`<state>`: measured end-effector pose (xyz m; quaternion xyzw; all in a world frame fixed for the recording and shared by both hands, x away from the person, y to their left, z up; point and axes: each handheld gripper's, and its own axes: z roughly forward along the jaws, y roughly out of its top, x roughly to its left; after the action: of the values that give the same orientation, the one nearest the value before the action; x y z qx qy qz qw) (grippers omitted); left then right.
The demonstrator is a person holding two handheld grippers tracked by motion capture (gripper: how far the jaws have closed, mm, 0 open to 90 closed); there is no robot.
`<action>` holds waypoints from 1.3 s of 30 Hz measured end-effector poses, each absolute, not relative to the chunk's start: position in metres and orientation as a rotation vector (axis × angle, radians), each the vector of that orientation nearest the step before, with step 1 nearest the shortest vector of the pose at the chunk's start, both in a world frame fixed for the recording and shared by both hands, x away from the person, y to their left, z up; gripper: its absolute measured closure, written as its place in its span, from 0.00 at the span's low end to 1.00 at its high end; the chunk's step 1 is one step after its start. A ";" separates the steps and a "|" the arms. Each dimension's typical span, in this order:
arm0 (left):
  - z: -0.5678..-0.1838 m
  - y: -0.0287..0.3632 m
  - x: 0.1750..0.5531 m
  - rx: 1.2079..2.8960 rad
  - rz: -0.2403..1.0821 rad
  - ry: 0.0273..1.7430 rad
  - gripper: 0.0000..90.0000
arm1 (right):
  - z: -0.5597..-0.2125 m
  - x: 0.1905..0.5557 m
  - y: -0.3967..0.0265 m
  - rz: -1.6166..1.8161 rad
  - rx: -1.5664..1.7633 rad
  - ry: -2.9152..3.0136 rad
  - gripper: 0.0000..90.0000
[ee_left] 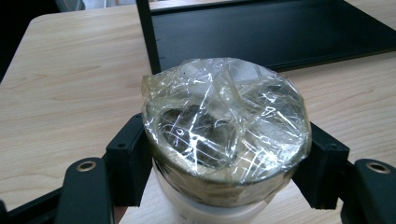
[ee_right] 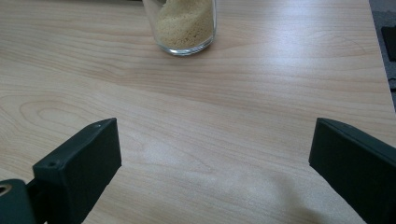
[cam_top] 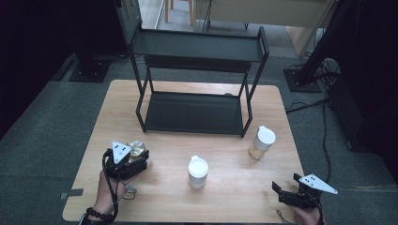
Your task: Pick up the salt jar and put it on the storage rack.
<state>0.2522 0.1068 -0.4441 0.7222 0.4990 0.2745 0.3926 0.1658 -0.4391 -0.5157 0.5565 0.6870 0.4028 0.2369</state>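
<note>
Left gripper: you had it clamped around the foil-topped jar, at the table's front-left corner, near the rack.
Right gripper: you held it spread wide, gripping nothing.

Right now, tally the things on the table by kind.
Jars with white lids: 2, one mid-table, one holding yellow grains at the right.
Film-topped jar: 1, clamped in the left gripper.
Black rack: 1.
Total: 4.
</note>
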 end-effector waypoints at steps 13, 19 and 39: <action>-0.439 0.092 0.265 1.838 0.688 1.254 0.35 | -0.516 0.166 -0.440 1.111 1.524 1.887 0.02; -0.438 0.086 0.270 1.850 0.691 1.245 0.35 | -0.516 0.166 -0.440 1.112 1.523 1.890 0.02; -0.433 0.070 0.289 1.848 0.688 1.236 0.35 | -0.516 0.166 -0.439 1.114 1.522 1.893 0.02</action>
<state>0.2893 0.0703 -0.4330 0.7291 0.4877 0.2716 0.3959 0.1658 -0.4395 -0.5158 0.5539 0.6891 0.4053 0.2324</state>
